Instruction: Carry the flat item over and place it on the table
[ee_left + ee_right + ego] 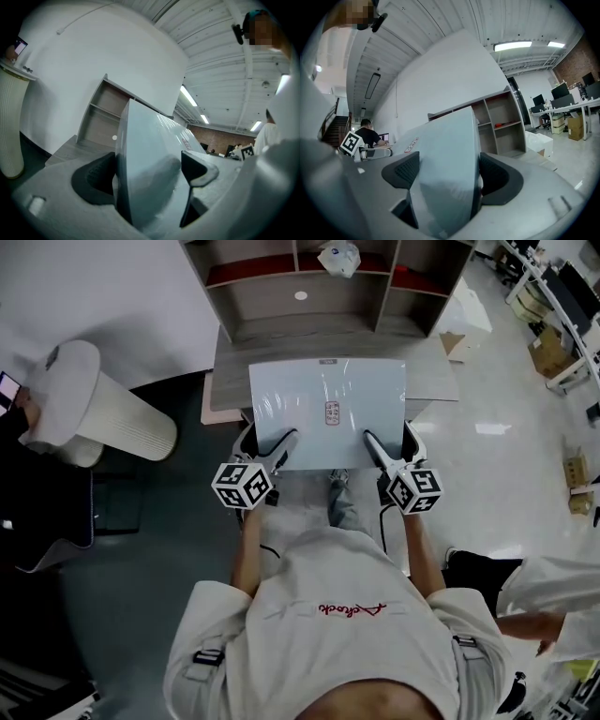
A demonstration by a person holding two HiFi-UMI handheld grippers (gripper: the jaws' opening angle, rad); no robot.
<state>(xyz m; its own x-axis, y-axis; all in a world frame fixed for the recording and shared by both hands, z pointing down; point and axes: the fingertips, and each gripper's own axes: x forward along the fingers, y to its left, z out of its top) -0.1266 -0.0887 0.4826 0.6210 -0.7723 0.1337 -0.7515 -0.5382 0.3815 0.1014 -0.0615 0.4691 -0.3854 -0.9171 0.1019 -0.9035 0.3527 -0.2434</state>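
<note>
A flat pale blue-grey board (pixel 327 412) with a small label in its middle is held level over the near edge of a grey table (pixel 232 371). My left gripper (pixel 277 448) is shut on its near left edge, and my right gripper (pixel 373 445) is shut on its near right edge. In the left gripper view the board (pixel 150 154) runs edge-on between the dark pads (pixel 93 180). The right gripper view shows the same board (pixel 447 164) clamped between its two pads (pixel 497 177).
An open wooden shelf unit (pixel 319 282) stands at the table's back, with a white bag (pixel 338 256) on an upper shelf. A white ribbed cylinder (pixel 94 409) stands to the left. White boxes (pixel 466 320) sit on the floor to the right. Another person's arm (pixel 544 601) shows at lower right.
</note>
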